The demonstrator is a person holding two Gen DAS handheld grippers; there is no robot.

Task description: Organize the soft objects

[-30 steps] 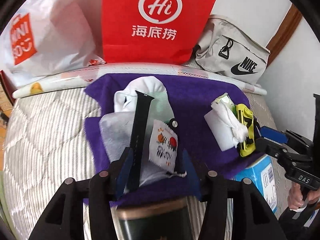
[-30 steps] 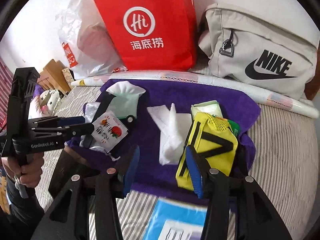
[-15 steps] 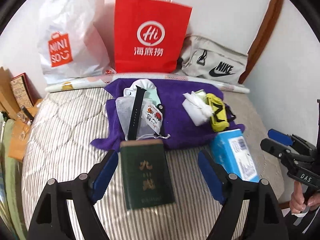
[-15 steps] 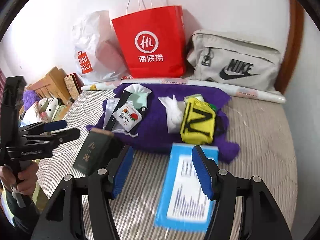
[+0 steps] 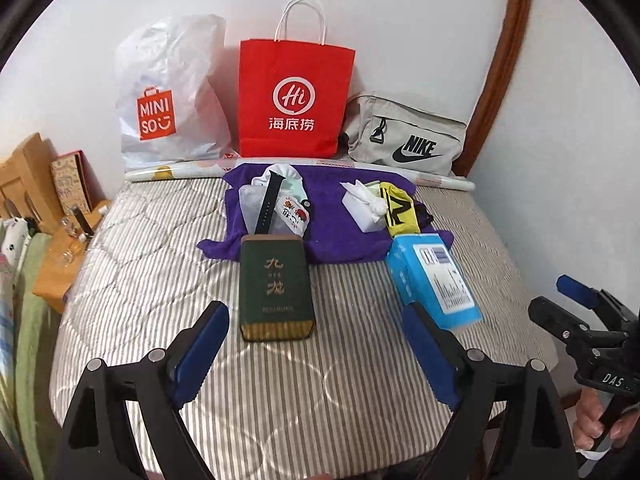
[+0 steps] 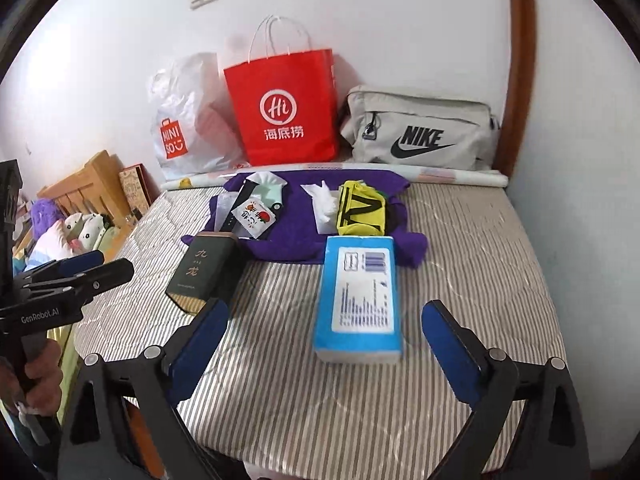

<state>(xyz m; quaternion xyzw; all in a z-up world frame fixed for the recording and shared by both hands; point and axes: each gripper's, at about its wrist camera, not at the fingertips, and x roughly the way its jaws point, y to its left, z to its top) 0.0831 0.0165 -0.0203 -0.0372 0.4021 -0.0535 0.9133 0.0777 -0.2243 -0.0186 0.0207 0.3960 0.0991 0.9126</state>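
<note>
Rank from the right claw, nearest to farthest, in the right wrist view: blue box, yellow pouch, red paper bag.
1. blue box, straight ahead of the right claw on the striped bedspread.
2. yellow pouch, beyond it on the purple towel.
3. red paper bag, against the wall.

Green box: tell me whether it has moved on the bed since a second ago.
Cannot tell. The green box sat under the left claw then, mostly hidden. Its far end now overlaps the purple cloth's near edge.

Striped quilted bed cover (image 5: 140,280), matt cloth w/ stitched curves. On it: fuzzy purple towel (image 5: 332,236), glossy dark-green box (image 5: 276,284), shiny blue plastic-wrapped tissue pack (image 6: 360,300). Behind: matt red paper bag (image 5: 294,100), crinkly white plastic bag (image 5: 172,96), grey fabric bag (image 6: 416,132).
</note>
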